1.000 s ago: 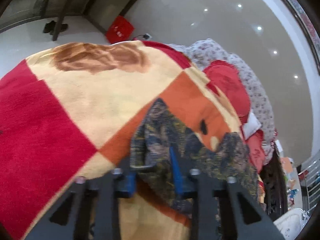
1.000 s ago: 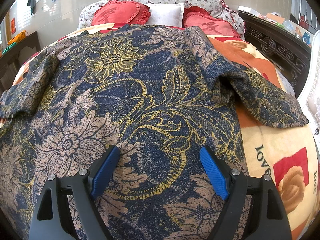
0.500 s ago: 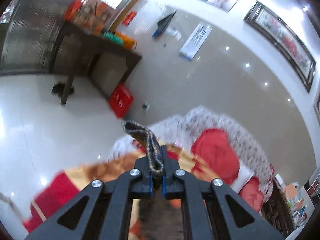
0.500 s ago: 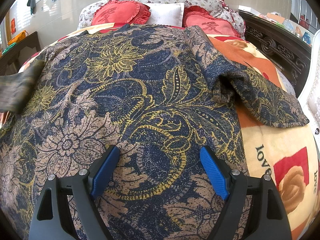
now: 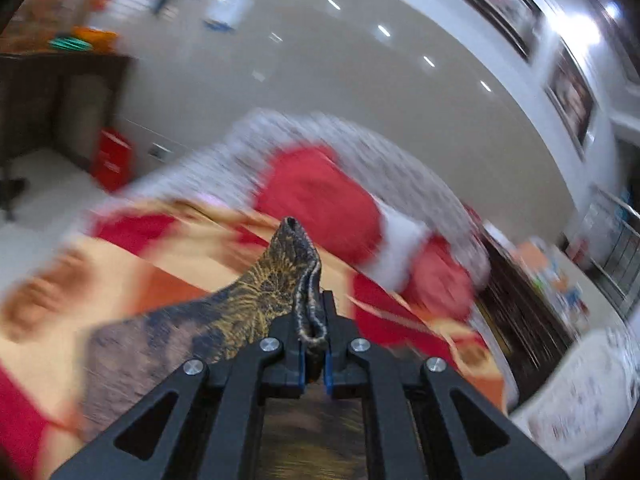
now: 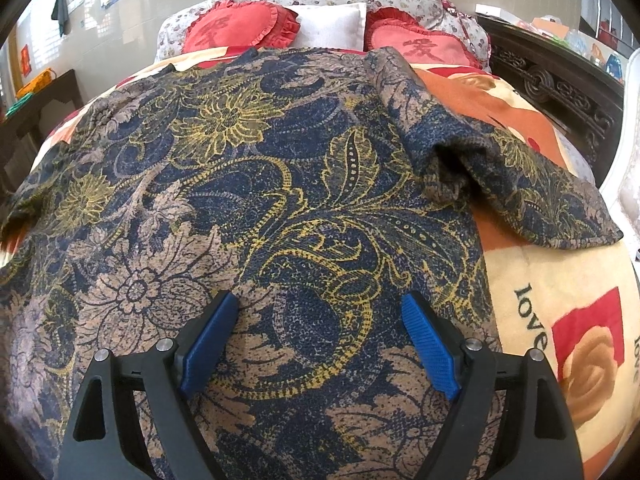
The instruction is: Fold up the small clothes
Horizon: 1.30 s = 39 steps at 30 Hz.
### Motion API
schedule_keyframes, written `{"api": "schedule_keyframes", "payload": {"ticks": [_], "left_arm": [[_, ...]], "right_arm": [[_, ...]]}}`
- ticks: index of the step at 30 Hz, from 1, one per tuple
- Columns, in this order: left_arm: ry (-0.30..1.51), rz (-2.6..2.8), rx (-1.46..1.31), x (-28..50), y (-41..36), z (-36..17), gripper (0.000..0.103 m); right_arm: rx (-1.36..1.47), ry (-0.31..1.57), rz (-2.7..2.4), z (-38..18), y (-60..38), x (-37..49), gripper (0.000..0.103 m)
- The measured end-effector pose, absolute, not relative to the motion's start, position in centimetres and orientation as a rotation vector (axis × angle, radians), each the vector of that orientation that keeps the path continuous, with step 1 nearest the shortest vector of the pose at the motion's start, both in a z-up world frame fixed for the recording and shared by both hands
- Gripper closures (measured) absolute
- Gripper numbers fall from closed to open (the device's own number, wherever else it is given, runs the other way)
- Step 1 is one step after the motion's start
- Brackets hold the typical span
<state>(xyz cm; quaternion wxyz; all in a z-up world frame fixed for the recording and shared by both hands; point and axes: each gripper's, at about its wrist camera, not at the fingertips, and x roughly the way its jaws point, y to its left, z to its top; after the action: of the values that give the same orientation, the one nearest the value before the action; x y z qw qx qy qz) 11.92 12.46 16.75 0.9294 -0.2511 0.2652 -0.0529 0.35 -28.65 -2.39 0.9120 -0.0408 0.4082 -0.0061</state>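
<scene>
A dark blue, tan and yellow floral garment lies spread over the bed. Its right sleeve lies folded out onto the blanket. My right gripper is open, its blue pads resting just above the garment's lower middle, holding nothing. My left gripper is shut on the garment's left sleeve, lifted above the bed; the sleeve's end sticks up past the fingertips and the cloth trails down to the left. The left wrist view is motion-blurred.
The bed carries a red, cream and orange blanket with red heart cushions and a white pillow at the head. A dark carved cabinet stands to the right. A dark table and red box stand left of the bed.
My left gripper closed on the left sleeve, lifted it off the bed and is swinging it toward the bed's middle. The right gripper has not moved.
</scene>
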Motion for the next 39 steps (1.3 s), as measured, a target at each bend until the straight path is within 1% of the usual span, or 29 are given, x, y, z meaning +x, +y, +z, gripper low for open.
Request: {"api": "schedule_keyframes", "payload": {"ticks": [3, 4, 6, 8, 12, 14, 15, 16, 17, 18, 19, 21, 25, 27, 29, 31, 33, 35, 36, 37, 39], "left_arm": [[0.607, -0.304, -0.481, 14.4, 2.2, 14.5, 0.097], [0.620, -0.344, -0.469, 14.5, -0.1, 14.0, 0.097], [0.681, -0.474, -0.439, 14.9, -6.3, 11.5, 0.097], [0.733, -0.538, -0.415, 14.9, -10.3, 9.1, 0.097], [0.868, -0.566, -0.357, 14.2, -15.6, 3.6, 0.097], [0.919, -0.603, -0.363, 13.7, -16.2, 1.7, 0.095], [0.938, -0.627, -0.362, 13.4, -16.4, 0.9, 0.091], [0.947, -0.643, -0.364, 13.2, -16.6, 0.4, 0.087], [0.961, -0.677, -0.382, 12.6, -16.4, -0.1, 0.085], [0.973, -0.694, -0.395, 12.3, -16.2, 0.0, 0.078], [0.984, -0.714, -0.421, 11.5, -15.2, -0.2, 0.067], [0.981, -0.711, -0.441, 9.9, -13.6, 0.1, 0.052], [0.928, -0.525, -0.326, 5.1, -8.0, 1.9, 0.051], [0.917, -0.449, -0.295, 3.8, -5.9, 1.7, 0.051], [0.915, -0.362, -0.277, 2.5, -4.4, 0.7, 0.051], [0.897, -0.339, -0.275, 1.0, -3.3, -1.0, 0.052], [0.876, -0.334, -0.258, 1.2, -4.3, -0.9, 0.052], [0.884, -0.315, -0.212, 1.5, -4.9, -1.2, 0.049], [0.882, -0.319, -0.199, 1.7, -5.4, -1.3, 0.043], [0.881, -0.330, -0.197, 1.7, -5.4, -1.3, 0.042], [0.882, -0.336, -0.207, 2.3, -6.0, -1.3, 0.042]], "right_arm": [[-0.030, 0.840, -0.004, -2.1, -29.2, -0.5, 0.025], [0.006, 0.826, -0.003, -1.9, -29.5, -0.9, 0.026], [0.033, 0.823, -0.023, -1.4, -30.4, -2.2, 0.026], [0.043, 0.821, -0.051, -0.5, -31.9, -3.4, 0.027], [0.057, 0.778, -0.096, 2.0, -35.8, -5.0, 0.027], [0.061, 0.785, -0.128, 3.1, -37.6, -5.0, 0.027], [0.068, 0.797, -0.139, 3.6, -38.2, -4.8, 0.027], [0.061, 0.772, -0.147, 4.1, -38.7, -4.7, 0.027], [0.055, 0.720, -0.147, 4.5, -39.3, -4.8, 0.027], [0.053, 0.725, -0.142, 4.9, -39.4, -4.2, 0.028], [0.061, 0.745, -0.127, 5.1, -39.2, -3.3, 0.030], [0.072, 0.711, -0.067, 6.2, -38.6, -2.3, 0.033], [0.207, 0.652, 0.235, 6.6, -36.6, 1.6, 0.033], [0.220, 0.662, 0.362, 5.5, -35.4, 4.3, 0.046], [0.216, 0.730, 0.453, 3.9, -33.9, 7.1, 0.071], [0.188, 0.783, 0.429, 2.3, -33.0, 9.2, 0.075], [0.114, 0.811, 0.291, 1.3, -32.4, 10.6, 0.075], [0.122, 0.848, 0.262, 0.4, -32.6, 11.4, 0.076], [0.134, 0.850, 0.260, 0.2, -32.9, 11.5, 0.076], [0.131, 0.848, 0.263, 0.4, -32.7, 11.5, 0.076], [0.132, 0.859, 0.309, 0.1, -32.5, 11.9, 0.076]]}}
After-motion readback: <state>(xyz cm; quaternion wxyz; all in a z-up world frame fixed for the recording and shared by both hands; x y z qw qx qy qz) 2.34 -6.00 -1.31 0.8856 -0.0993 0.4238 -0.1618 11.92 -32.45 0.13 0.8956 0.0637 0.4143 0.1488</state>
